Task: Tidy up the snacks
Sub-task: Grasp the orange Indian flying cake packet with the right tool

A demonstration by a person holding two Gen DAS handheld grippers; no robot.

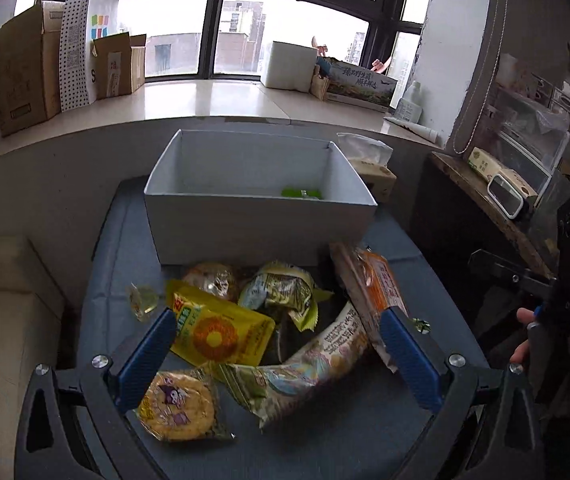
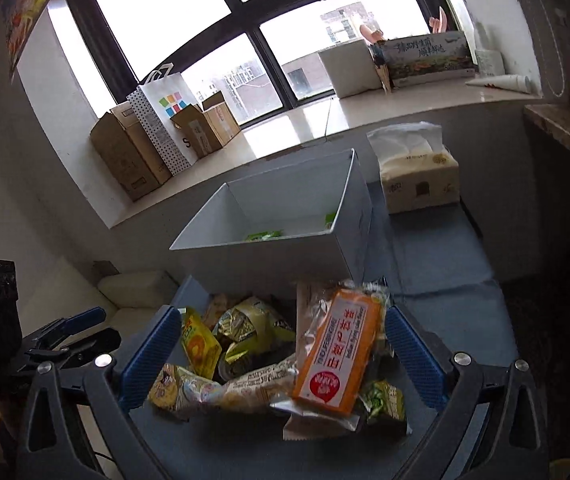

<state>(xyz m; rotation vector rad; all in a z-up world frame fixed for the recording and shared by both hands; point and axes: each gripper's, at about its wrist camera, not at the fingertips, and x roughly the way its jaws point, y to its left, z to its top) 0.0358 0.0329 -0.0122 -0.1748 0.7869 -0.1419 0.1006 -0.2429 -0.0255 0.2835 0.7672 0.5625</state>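
Blue ribbed fingers (image 2: 153,354) of right gripper (image 2: 281,356) spread wide, clamping nothing; orange rectangular wrapped cake packet (image 2: 337,356) between them. Left gripper (image 1: 281,356) likewise apart above yellow foil pineapple-print pouch (image 1: 221,332). Open white cardboard box (image 1: 257,224) at twelve o'clock. Best: descend squarely, pinch one packet only.

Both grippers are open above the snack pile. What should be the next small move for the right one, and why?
Probably lower the right gripper onto the orange packet and close. Its jaws stand wide open with nothing held, and that packet lies on top of the pile, between the fingers. The white box just behind holds only a few green pieces, so there is room.
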